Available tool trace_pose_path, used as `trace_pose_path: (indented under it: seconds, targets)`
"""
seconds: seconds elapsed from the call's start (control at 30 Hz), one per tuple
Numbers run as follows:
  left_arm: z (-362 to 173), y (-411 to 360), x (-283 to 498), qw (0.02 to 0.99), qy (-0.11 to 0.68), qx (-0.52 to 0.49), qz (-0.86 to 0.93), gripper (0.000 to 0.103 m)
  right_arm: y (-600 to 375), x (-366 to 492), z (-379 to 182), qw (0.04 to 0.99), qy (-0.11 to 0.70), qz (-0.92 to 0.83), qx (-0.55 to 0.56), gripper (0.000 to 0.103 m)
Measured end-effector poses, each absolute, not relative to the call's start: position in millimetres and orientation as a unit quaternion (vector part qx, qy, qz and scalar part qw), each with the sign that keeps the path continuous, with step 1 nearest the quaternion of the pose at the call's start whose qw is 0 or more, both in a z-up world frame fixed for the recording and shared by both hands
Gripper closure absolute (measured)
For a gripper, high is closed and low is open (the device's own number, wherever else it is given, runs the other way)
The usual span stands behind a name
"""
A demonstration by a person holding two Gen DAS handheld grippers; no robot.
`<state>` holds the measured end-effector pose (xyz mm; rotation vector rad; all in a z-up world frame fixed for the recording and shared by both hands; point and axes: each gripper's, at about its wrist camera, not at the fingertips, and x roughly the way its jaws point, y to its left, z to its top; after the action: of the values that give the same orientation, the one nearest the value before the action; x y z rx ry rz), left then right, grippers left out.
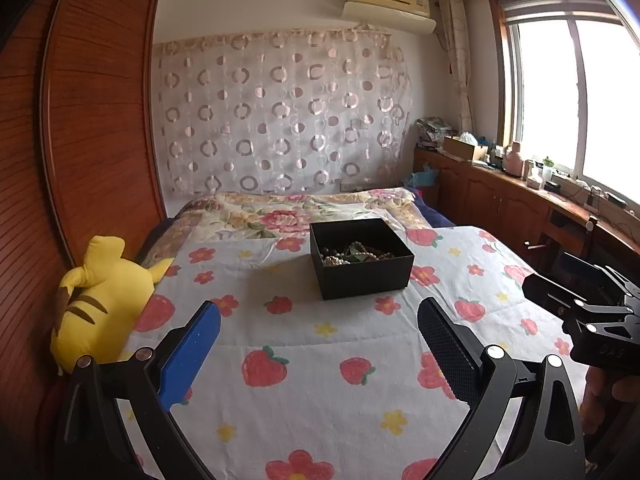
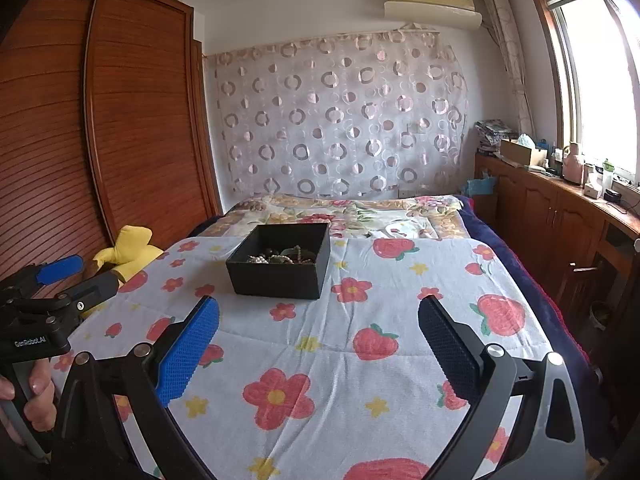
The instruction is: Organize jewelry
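Note:
A black open box (image 1: 366,276) (image 2: 280,276) stands on the strawberry-print bedspread (image 1: 320,344) (image 2: 360,360). Tangled jewelry (image 1: 352,257) (image 2: 282,258), pearl and dark bead strands, lies inside it. My left gripper (image 1: 320,348) hovers open over the bedspread, short of the box, with nothing between its blue and black pads. My right gripper (image 2: 319,344) is open too, equally short of the box and to its right. Each gripper shows at the edge of the other's view: the right one (image 1: 584,312), the left one (image 2: 60,280).
A yellow plush toy (image 1: 100,308) (image 2: 128,252) lies at the bed's left edge against a wooden wardrobe (image 1: 92,128) (image 2: 100,120). A wooden cabinet (image 1: 512,200) (image 2: 552,216) with bottles and boxes runs under the window on the right. A hand (image 2: 32,392) grips the left handle.

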<state>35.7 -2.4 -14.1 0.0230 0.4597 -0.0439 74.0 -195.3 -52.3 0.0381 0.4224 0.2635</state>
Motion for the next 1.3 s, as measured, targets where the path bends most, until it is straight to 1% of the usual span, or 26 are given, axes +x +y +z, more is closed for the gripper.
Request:
trace_pose_path:
  seconds: [1.3]
  targets:
    - [-13.3,-3.6,35.1,0.974,0.226,0.011,-0.023,0.008,-193.7,73.3,-54.9,0.969,0.207,0.129,0.023,0.003]
